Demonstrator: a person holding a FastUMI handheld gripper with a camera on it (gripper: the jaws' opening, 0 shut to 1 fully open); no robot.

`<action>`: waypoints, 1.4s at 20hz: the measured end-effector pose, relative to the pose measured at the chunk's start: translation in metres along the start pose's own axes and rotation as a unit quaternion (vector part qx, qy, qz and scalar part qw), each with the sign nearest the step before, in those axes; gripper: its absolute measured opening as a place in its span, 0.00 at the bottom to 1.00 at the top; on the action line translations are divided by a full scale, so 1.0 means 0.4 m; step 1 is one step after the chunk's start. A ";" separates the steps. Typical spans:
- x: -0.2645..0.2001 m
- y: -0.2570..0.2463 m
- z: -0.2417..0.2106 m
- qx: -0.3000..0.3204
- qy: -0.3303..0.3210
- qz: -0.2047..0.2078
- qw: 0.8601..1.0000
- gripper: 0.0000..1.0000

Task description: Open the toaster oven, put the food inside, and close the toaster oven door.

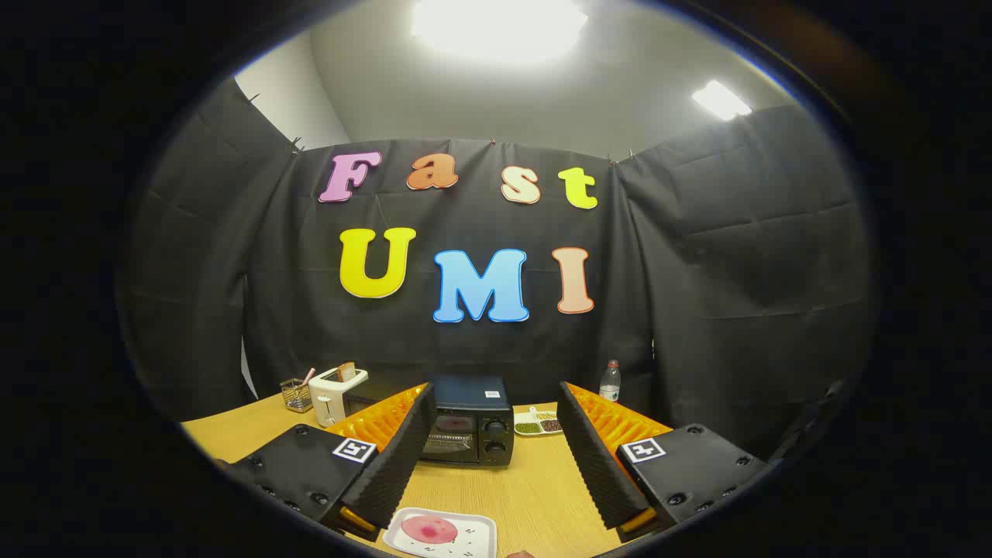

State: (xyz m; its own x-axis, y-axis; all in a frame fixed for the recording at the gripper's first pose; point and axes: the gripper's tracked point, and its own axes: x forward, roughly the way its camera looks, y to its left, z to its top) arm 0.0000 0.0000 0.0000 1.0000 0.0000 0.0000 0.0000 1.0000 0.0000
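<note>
Start of the task, seen along the gripper (490, 453): its two fingers stand wide apart with nothing between them, a spread that suits an approach to the toaster oven (466, 422) framed in the gap beyond the fingertips. The toaster oven sits toward the back of the wooden table (535, 496), its glass door closed and facing the gripper, control knobs on its right side; this orientation leaves the door free to be pulled down toward the front. The food (428, 529), a round pink piece, lies on a white tray (441, 535) close under the fingers, on the near side of the table, so it is within reach once the door is down. Bystanders along the back: a white toaster (335, 394) and a wire basket (295, 394) to the left of the toaster oven, a small divided dish (537, 423) and a water bottle (611, 381) to its right. Judged stage: opening not yet begun
</note>
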 end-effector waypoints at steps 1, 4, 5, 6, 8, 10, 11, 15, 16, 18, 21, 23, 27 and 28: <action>0.002 0.010 -0.008 0.000 0.002 0.003 1.000 0.99; 0.013 0.029 -0.014 -0.003 0.005 0.008 1.000 0.99; 0.014 0.030 -0.015 -0.003 0.003 0.009 1.000 0.99; 0.015 0.033 -0.013 -0.003 0.003 0.009 1.000 0.99; 0.020 0.038 -0.015 -0.004 0.002 0.011 1.000 0.99; 0.025 0.040 -0.018 -0.005 0.002 0.011 1.000 0.99; 0.028 0.041 -0.021 -0.004 0.003 0.011 1.000 0.99; 0.047 0.053 -0.024 0.003 0.007 0.010 1.000 0.99; 0.054 0.056 -0.019 0.005 0.006 0.011 1.000 0.99; 0.073 0.069 -0.012 0.008 0.003 0.012 1.000 0.99; 0.106 0.095 -0.009 0.011 0.004 0.018 1.000 0.99; 0.135 0.116 -0.005 0.013 0.005 0.024 1.000 0.99; 0.199 0.157 -0.011 0.022 0.010 0.033 0.999 0.99; 0.216 0.168 -0.015 0.025 0.013 0.035 0.999 0.99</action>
State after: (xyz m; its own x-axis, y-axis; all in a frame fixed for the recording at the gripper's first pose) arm 0.0863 0.0673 -0.0059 0.9972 0.0709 -0.0248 -0.0696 0.9963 0.0508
